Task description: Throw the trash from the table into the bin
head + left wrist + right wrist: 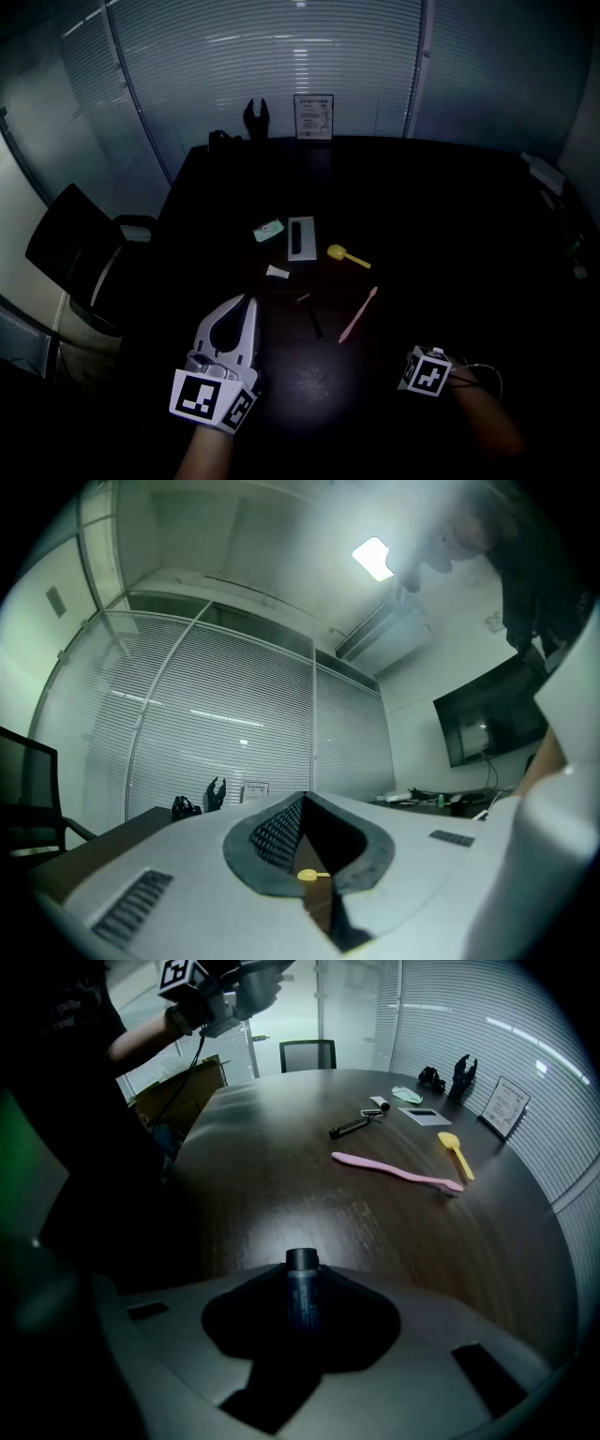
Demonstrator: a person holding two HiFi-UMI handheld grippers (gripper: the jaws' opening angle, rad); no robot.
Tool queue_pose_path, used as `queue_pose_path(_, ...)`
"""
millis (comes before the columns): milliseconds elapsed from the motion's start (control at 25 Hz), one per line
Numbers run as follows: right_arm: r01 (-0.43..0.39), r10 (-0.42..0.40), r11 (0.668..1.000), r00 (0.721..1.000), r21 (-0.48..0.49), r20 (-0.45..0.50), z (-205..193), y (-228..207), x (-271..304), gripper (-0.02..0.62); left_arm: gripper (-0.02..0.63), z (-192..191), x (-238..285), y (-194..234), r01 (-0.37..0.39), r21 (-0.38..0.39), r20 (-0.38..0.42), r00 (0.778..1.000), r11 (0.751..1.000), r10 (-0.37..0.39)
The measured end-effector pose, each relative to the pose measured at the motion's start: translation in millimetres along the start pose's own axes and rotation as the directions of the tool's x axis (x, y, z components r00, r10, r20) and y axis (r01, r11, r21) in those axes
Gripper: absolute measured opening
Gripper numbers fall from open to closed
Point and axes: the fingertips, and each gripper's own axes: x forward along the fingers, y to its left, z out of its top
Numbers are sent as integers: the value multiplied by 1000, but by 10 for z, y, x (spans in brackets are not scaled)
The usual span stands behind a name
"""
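Observation:
Trash lies mid-table: a green packet [269,230], a white-and-black card [301,237], a yellow spoon [347,254], a pink toothbrush [358,314], a black pen [309,315] and a small white wrapper [277,272]. My left gripper [249,302] hovers near the table's front, jaws shut with nothing in them; the spoon [307,876] shows through their gap. My right gripper [302,1265] points down at the table and is shut on a dark cylindrical tube [302,1296]. In the head view only its marker cube [427,370] shows. The toothbrush [398,1173] lies beyond it.
A black office chair [70,239] stands left of the table. A framed sign [313,116] and a black holder [256,119] stand at the far edge. Cables and small items lie at the right edge [553,187]. A cardboard box [178,1082] sits beside the table.

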Motion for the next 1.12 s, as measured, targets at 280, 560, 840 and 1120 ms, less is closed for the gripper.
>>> queue_pose_path(280,63,-85,982,989,176,124,8,-17,-79,106,0,17,46,-83,20,-3,3,1000,1000,-20)
queue_pose_path(560,218,-343,905,881,365,326,355,-273,-583,106,0,37,91,-153,33,-5,13,999,999,-33)
queue_pose_path(840,350,-601,774,666,528,441,705,-485,-1376,106,0,89,92,-238,54,-3,23,998,999,-54)
queue_pose_path(1120,494,-805,593,354,636,475,958,-534,-2387,106,0,95,146,-302,72,-14,35,997,997,-72)
